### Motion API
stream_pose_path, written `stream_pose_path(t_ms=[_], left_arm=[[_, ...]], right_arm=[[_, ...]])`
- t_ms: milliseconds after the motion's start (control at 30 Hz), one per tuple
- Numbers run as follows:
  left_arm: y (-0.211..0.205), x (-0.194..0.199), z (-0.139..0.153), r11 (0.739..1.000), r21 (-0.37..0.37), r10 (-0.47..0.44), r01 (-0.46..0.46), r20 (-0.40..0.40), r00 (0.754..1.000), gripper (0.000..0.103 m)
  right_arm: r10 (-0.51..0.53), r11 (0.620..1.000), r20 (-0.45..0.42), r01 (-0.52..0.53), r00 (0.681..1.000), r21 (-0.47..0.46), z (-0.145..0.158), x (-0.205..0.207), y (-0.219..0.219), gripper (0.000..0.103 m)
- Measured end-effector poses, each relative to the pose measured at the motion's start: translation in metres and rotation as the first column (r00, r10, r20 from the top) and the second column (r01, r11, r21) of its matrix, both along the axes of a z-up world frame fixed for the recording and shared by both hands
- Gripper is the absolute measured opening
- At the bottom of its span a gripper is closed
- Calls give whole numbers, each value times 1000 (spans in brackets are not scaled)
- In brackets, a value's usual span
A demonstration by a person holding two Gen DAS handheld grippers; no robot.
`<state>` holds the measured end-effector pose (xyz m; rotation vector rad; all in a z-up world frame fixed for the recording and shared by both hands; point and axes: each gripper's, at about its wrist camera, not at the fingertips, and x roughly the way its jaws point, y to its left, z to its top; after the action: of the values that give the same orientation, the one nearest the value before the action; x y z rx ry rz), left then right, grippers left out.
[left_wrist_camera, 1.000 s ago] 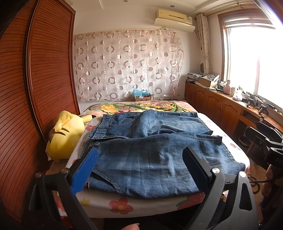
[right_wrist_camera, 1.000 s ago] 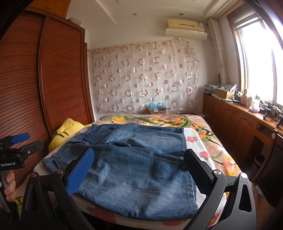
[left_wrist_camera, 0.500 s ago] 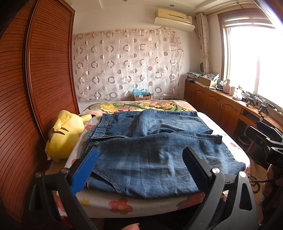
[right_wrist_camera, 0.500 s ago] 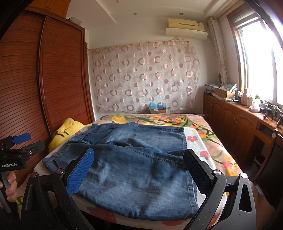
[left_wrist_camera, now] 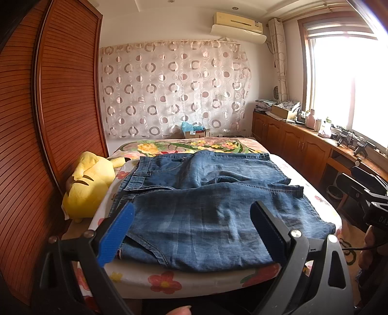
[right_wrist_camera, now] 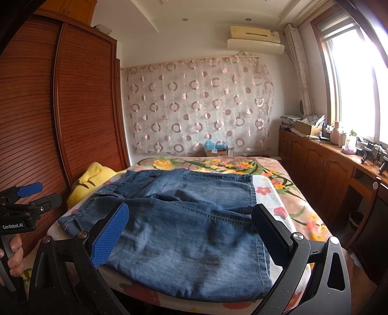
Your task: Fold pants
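**Both claws spread over the jeans on the bed**

Holding my left claw (left_wrist_camera: 191, 232) above the near edge of the bed (left_wrist_camera: 155, 278), I have its two fingers spread wide with nothing between them but air; the blue pad (left_wrist_camera: 116, 237) sits over the left side of the jeans (left_wrist_camera: 198, 213) and the black one over the right. My right claw (right_wrist_camera: 189, 235) hangs the same way, spread and gripping nothing, just short of the denim.

The jeans lie on the flowered bedspread, folded over on themselves, with the waistband (left_wrist_camera: 141, 174) toward the left and a hem (left_wrist_camera: 286, 189) lying across the top layer on the right. The fabric reaches close to the near edge of the mattress.

Around them: a yellow plush toy (left_wrist_camera: 87, 186) sits just beside the jeans on the left, wedged between the bed and the slatted wooden wardrobe (left_wrist_camera: 60, 109). A cardboard box (left_wrist_camera: 194, 132) stands past the far end of the bed, below the circle-patterned curtain (left_wrist_camera: 174, 87), with an air conditioner (left_wrist_camera: 237, 21) above. To the right runs a low wooden cabinet (left_wrist_camera: 303, 145) under the window (left_wrist_camera: 344, 80), its top crowded with small things I cannot make out. Nothing lies on the jeans between my claws and the cloth.
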<state>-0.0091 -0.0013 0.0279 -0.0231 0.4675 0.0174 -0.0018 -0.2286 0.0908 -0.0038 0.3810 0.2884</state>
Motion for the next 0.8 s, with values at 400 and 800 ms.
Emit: stream_pose_path(t_ms=[400, 800], left_arm=[[-2, 1, 2, 1000, -2, -5, 5, -9, 1000, 97], [11, 21, -33, 999, -28, -27, 24, -79, 996, 97]], right_arm=[[0, 1000, -8, 0, 1000, -5, -7, 4, 1, 103], [-19, 998, -82, 14, 996, -56, -40, 21, -6, 103]])
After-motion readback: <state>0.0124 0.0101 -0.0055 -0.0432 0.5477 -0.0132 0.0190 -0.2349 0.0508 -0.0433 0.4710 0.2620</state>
